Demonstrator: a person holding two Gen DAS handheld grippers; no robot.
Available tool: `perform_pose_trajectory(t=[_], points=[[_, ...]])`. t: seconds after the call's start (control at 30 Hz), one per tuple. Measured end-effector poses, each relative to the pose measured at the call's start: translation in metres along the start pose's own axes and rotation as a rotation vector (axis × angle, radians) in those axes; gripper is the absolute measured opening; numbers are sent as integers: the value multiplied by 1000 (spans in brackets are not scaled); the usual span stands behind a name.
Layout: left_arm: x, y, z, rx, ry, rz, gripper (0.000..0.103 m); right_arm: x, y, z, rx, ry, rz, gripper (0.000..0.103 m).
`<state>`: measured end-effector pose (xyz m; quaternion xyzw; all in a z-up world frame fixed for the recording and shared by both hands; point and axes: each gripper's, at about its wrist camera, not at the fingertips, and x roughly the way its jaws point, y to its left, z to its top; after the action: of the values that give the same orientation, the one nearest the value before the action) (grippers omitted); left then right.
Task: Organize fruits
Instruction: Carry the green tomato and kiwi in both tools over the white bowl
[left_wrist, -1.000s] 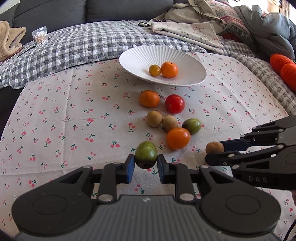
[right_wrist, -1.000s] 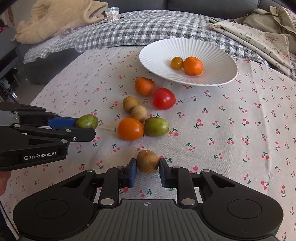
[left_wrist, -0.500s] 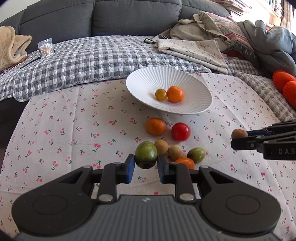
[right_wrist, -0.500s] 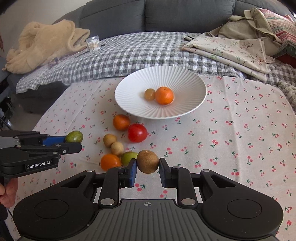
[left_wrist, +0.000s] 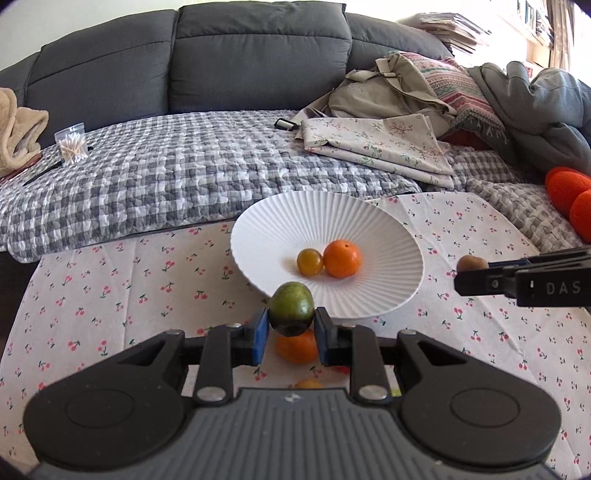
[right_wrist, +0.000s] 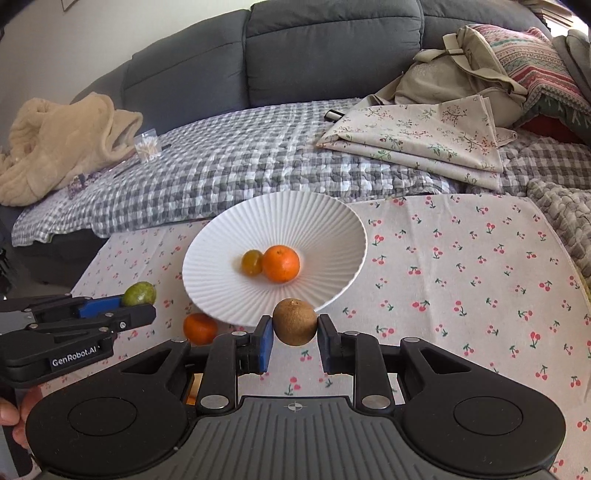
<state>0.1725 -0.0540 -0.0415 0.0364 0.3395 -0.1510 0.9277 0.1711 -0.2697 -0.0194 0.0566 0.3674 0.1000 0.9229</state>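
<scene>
While both tongs pinch fruit, the white bowl holds an orange and yellow tomato.

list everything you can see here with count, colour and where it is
bowl: 1, white ribbed, middle of the tablecloth
orange: 1, orange, inside the bowl
small tomato: 1, yellow-green, in the bowl touching the orange
green fruit: 1, green, held above the cloth
brown fruit: 1, brown, held near the bowl's front rim
loose orange: 1, orange, on the cloth left of the bowl; more fruit mostly hidden below
tablecloth: 1, white with cherries
quilt: 1, grey check, on the sofa
sofa: 1, dark grey
folded cloth: 1, beige floral
bag: 1, beige
cotton swab box: 1, clear
left gripper: shut on the green fruit
right gripper: shut on the brown fruit
</scene>
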Motion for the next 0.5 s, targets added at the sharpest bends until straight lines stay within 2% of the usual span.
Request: perform_pose_trajectory(t=[0.13, 0.5], points=[[15, -12, 7, 38, -20, -15, 24, 17, 7, 10, -10, -7, -3, 25], [56, -23, 11, 99, 8, -41, 24, 56, 11, 17, -43, 23, -44, 25]])
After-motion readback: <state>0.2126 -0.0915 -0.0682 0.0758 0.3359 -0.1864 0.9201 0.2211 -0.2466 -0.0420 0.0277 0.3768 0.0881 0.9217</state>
